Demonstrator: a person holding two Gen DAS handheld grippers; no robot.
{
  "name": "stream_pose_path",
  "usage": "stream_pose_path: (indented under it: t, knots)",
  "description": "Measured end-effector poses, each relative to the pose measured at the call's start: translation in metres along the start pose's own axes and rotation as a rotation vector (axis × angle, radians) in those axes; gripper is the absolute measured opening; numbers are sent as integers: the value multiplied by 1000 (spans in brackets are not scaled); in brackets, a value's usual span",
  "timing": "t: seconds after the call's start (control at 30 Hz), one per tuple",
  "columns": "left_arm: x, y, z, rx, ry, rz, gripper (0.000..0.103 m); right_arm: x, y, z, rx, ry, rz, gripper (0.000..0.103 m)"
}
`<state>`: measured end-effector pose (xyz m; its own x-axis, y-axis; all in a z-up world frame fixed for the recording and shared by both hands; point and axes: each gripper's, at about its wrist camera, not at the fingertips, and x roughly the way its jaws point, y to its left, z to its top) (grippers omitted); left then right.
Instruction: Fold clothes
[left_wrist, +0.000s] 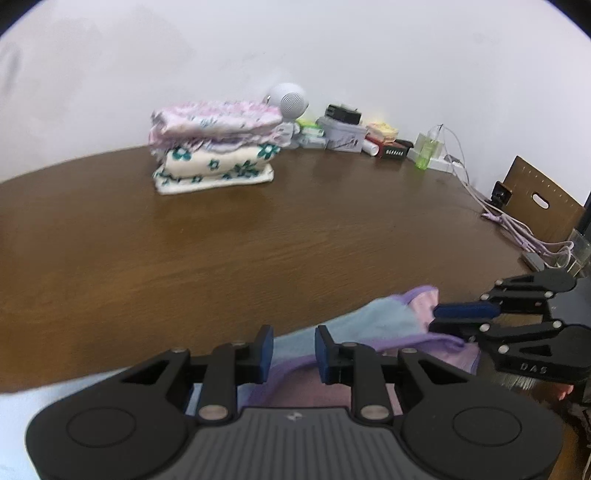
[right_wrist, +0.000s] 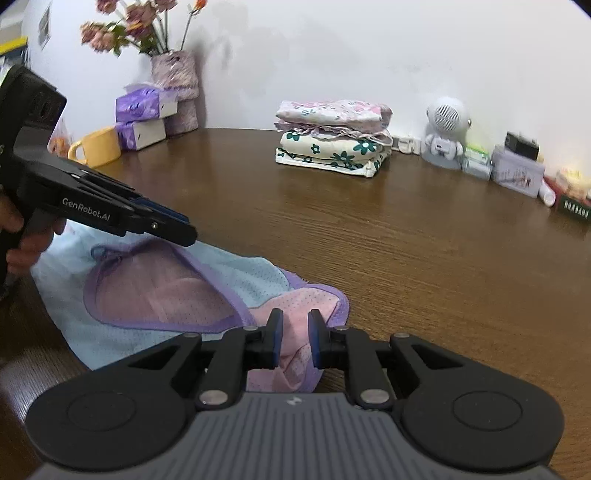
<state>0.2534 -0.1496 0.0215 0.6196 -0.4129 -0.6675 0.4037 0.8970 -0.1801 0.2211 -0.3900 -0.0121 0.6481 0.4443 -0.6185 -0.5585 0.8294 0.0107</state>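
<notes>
— Now, where's the garment (right_wrist: 155, 295)?
— Near table (right_wrist: 406, 240) edge, stretched between both tools: left gripper (left_wrist: 293, 350) and right gripper (right_wrist: 295, 339) each pinch a shoulder, jaws narrow.

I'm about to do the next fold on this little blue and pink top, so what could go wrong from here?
1. Both tongs, left and right, pinch only thin edges of the top; the mesh could slip out mid-fold.
2. The top lies at the table's near edge; a pull toward you could drag it off.
3. A wide sweep might knock the folded stack behind it.
</notes>
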Motion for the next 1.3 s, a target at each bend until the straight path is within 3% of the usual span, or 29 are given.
stream_pose_path:
  t: [0.3,0.53,0.93,1.13,1.3]
  knots:
    - [0,-2,-6,23,-5,3,23,-18,4,15,46,-116,40,15]
    - [-12,7,-3,-7,-48,2,23,9,12,13,24,-16,-7,15]
    - [-11,24,-9,-32,-31,13,22,3,31,2,-73,-16,-88,17]
    - [-16,22,-13,-20,-41,0,22,-21,19,7,68,-110,-80,17]
    - [-20,21,-15,-12,-48,-10,22,-24,5,5,211,-114,-84,21]
